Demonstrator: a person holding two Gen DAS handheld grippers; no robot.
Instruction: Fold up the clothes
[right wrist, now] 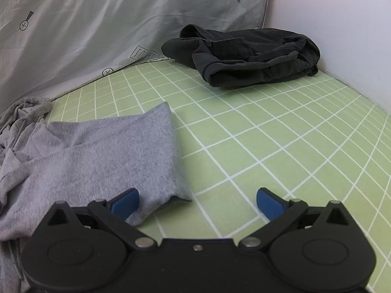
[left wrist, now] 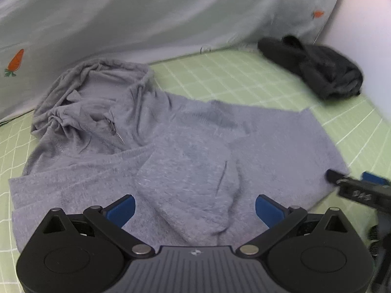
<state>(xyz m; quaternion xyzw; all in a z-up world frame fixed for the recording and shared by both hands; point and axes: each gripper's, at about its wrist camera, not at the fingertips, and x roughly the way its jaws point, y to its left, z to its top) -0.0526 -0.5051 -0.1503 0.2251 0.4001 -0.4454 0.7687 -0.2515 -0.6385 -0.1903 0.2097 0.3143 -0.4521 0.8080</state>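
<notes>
We see both tongs released: our left tongs (left wrist: 195,207) hover over the middle of a soft grey zip-neck hooded sweatshirt (left wrist: 171,151) spread across the centre of the frame on a green sheet with a white grid (left wrist: 220,78), our right tongs (right wrist: 197,201) straddling its corner at lower left. A crumpled black garment (right wrist: 251,56) lies at upper right, against a pale carrot-print quilt (left wrist: 146,12).
</notes>
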